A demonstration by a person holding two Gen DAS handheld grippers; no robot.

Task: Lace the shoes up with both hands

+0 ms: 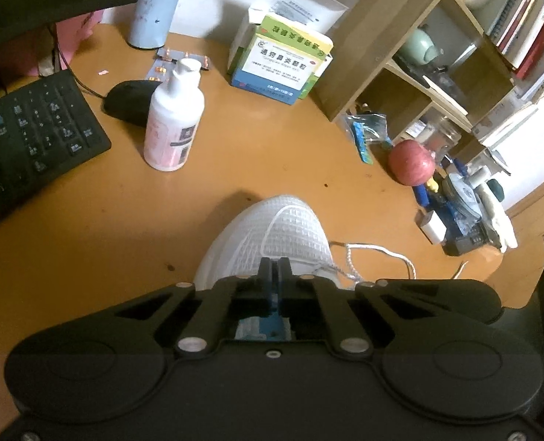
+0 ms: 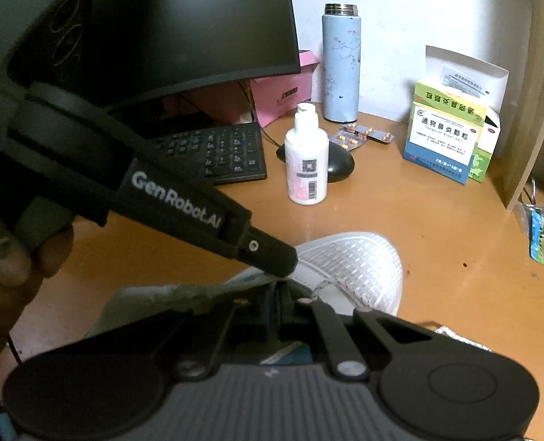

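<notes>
Two claws are seen over a white mesh shoe (image 1: 272, 228) that lies on the orange-brown surface (image 1: 124, 213), low in the middle of both frames with its toe pointing toward the upper part of the frame. In the left wrist view, the left claw (image 1: 275, 268) is clenched, its two fingers pressed together just above the shoe's upper; whether a lace is pinched between them cannot be told. A white shoelace (image 1: 374, 251) is seen trailing loose across the surface to the right of the shoe. In the right wrist view, the right claw (image 2: 277, 294) is likewise drawn shut above the shoe (image 2: 349, 268), and what it holds, if anything, is hidden. The left claw's dark body is seen crossing that frame from the upper left, its tip (image 2: 275, 257) ending close by the right claw's fingers, and a hand (image 2: 10, 268) is visible gripping it at the left edge. Farther up the frame, a white bottle (image 2: 307, 161) stands upright on the surface, with a black mouse (image 2: 340, 163) just behind it, a keyboard (image 2: 220, 152) to its left, and a blue flask (image 2: 341, 64) beyond.
</notes>
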